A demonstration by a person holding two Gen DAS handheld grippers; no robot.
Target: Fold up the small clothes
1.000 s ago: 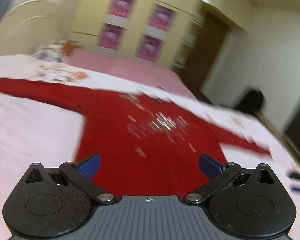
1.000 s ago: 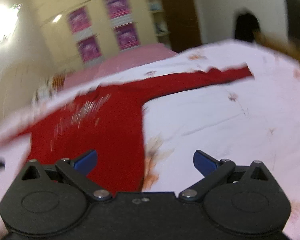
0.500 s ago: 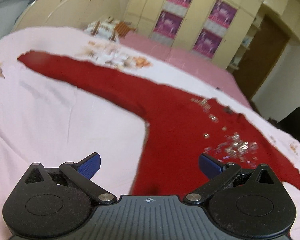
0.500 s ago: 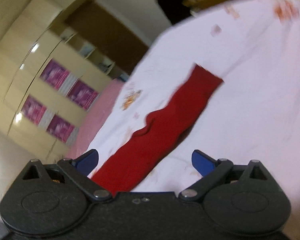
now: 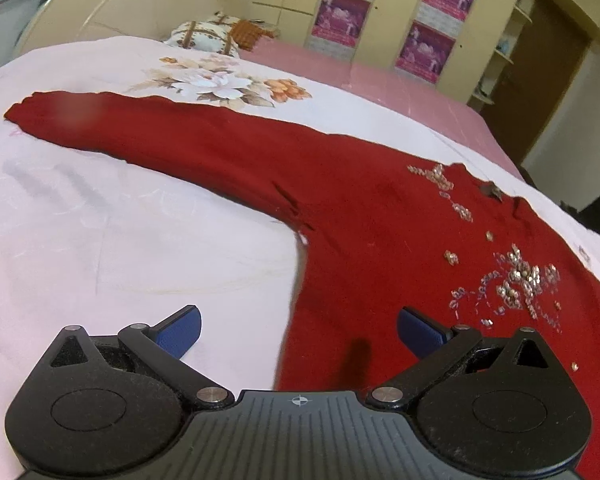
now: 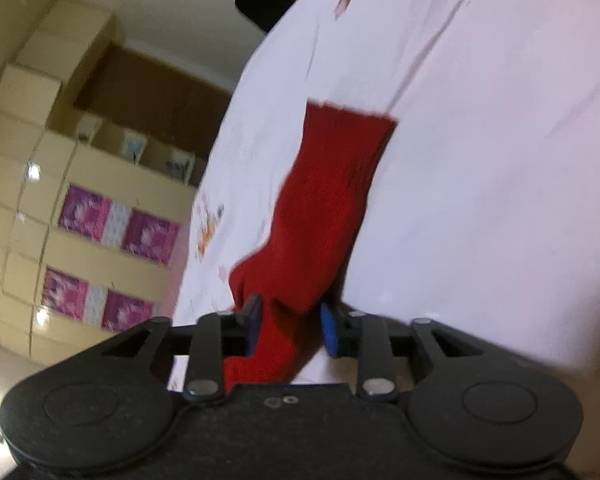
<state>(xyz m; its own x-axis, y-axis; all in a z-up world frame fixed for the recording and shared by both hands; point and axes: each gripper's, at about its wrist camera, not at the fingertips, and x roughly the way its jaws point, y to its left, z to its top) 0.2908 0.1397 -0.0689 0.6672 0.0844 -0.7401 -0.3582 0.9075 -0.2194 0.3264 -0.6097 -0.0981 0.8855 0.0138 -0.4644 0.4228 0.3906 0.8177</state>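
- A red long-sleeved sweater [image 5: 380, 240] is seen spread flat on a pale floral bedsheet [image 5: 100, 240]; in the left wrist view its body fills the lower right of the frame and one sleeve [image 5: 140, 132] runs out straight to the upper left.
- Beaded trim [image 5: 516, 284] on the chest is shown face up at the right of that frame, so the garment is judged to be laid front side up and not yet folded.
- No fold line is visible on the body or on the outstretched sleeve, and the task is judged to be at its very start.
- The left gripper [image 5: 298, 330] is held with its blue pads wide apart just above the side edge of the sweater near the bottom centre; nothing is clamped in it.
- In the right wrist view, the other sleeve [image 6: 332, 200] runs up the centre of the frame to its cuff, and the right gripper [image 6: 288, 326] is being closed on this sleeve, the cloth bunched between the narrowing pads.
- Still to be done, as judged: both sleeves brought in over the body, then the body folded over.
- A cream wardrobe with purple posters [image 5: 380, 12] stands beyond the bed at the top of the left wrist view.
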